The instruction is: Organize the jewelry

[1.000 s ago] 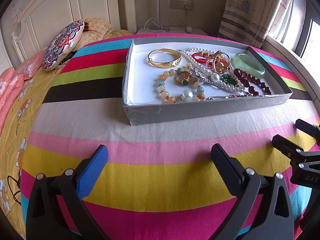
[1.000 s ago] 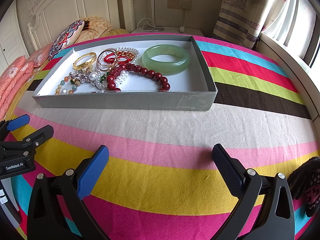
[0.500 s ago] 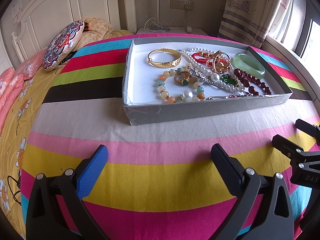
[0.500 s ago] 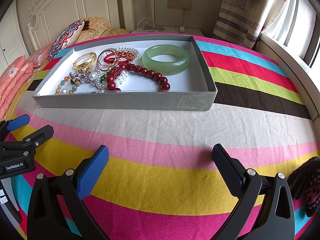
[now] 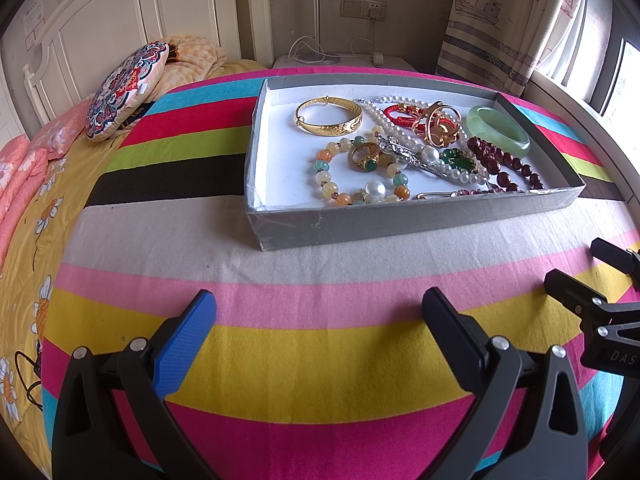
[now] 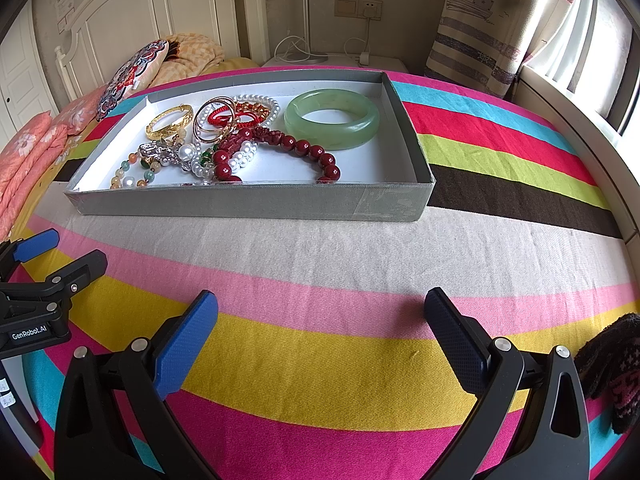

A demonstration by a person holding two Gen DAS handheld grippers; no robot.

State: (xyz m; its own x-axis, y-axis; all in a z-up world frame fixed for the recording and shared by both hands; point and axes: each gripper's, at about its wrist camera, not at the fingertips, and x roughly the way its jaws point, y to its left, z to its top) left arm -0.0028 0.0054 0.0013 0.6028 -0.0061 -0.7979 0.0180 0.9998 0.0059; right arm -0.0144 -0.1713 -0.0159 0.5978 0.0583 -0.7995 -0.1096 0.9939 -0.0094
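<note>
Nothing has moved since a second ago: my tongs hang in the same spots and the jewelry lies as it did. My left tongs (image 5: 318,316) are spread wide with nothing between them, above the coarse-woven striped blanket (image 5: 320,364), one pad bright blue and the other black and dimpled. My right tongs (image 6: 320,316) gape the same way, empty, over the pink and yellow stripes.

Ahead sits the shallow grey cardboard tray (image 5: 400,222), white inside, with all the jewelry in it. From the left: a shiny gold bangle (image 5: 329,121) with an engraved face; a bracelet of round, pastel stone beads (image 5: 360,178) ringing a gold ring (image 5: 365,157); a pearl strand (image 5: 394,122) tangled with red cord and thin gold hoops; dark red glossy beads (image 6: 296,146); and a smooth, thick pale-green jade bangle (image 6: 332,119) at the right end.
</note>
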